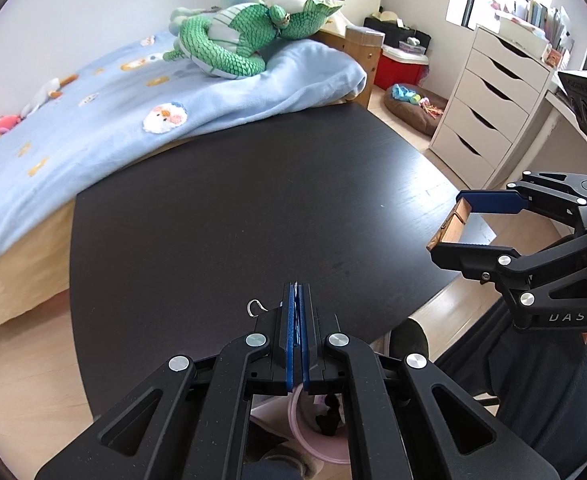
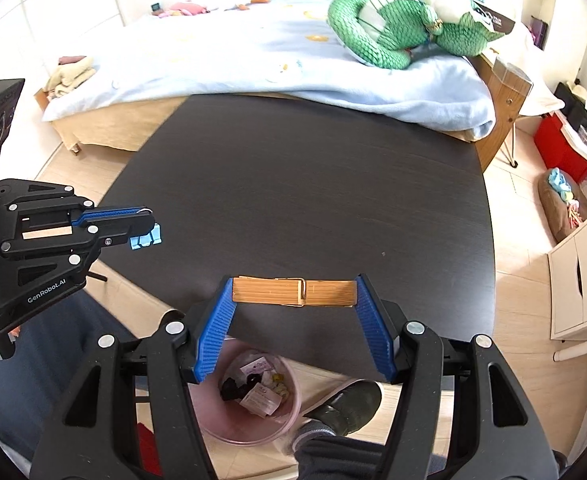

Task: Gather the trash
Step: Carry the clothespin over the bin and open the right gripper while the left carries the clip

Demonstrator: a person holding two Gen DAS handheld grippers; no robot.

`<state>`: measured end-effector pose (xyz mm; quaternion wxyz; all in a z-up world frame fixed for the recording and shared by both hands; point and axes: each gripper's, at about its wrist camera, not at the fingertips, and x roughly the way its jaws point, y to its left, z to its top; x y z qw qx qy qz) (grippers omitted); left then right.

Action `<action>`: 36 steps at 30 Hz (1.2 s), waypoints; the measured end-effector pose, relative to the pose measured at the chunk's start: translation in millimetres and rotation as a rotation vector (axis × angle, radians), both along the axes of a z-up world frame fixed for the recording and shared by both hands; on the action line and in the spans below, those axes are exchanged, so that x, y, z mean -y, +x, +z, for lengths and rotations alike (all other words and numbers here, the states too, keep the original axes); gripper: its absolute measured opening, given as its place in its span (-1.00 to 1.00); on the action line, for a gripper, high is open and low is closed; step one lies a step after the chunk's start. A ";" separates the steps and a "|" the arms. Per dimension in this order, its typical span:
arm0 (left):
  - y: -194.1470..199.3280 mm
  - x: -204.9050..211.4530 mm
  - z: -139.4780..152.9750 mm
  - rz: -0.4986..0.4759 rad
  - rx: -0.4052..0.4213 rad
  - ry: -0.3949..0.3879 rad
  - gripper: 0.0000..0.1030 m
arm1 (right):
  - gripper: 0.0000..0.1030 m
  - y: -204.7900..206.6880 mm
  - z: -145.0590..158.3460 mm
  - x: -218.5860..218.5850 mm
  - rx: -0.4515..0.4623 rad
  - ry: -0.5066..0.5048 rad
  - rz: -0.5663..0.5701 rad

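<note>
The wooden clothespin was clamped end to end between the blue pads of the right gripper, seen in the left wrist view at the right edge, above the near corner of the dark table. The left gripper pointed down over the table's near edge with its jaws pressed together on something thin — a small wire hook curled out beside the fingers. Below them a pink bin showed on the floor.

In the right wrist view, the clothespin lay crosswise between the right gripper's pads, jaws held wide by it, over the table. The pink bin stood on the floor right beneath, scraps of paper and dark bits inside — a shoe just beside it. The left gripper was at the left with a small light-blue clip at its closed tips.
</note>
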<state>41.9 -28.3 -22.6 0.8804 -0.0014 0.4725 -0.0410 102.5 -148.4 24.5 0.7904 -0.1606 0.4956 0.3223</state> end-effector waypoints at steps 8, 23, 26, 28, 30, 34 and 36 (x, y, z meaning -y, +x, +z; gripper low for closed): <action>-43.5 8.2 16.0 0.008 0.041 -0.026 -0.96 | 0.17 -36.4 18.7 7.5 0.020 0.033 0.034; -99.5 12.2 27.3 0.026 0.068 -0.063 -0.96 | 0.17 -102.9 22.2 24.5 -0.030 0.050 0.097; -105.1 10.1 26.0 0.029 0.060 -0.064 -0.96 | 0.17 -111.6 19.0 23.6 -0.047 0.051 0.110; -106.5 8.5 26.1 0.032 0.059 -0.064 -0.96 | 0.17 -114.4 17.7 21.9 -0.053 0.052 0.119; -108.8 6.7 27.2 0.035 0.060 -0.067 -0.96 | 0.17 -115.2 17.3 19.7 -0.056 0.055 0.125; -110.5 5.1 29.8 0.036 0.071 -0.066 -0.96 | 0.40 -114.0 16.7 16.6 -0.062 0.058 0.132; -110.4 4.6 30.8 0.034 0.074 -0.065 -0.96 | 0.71 -112.4 16.9 17.1 -0.059 0.066 0.126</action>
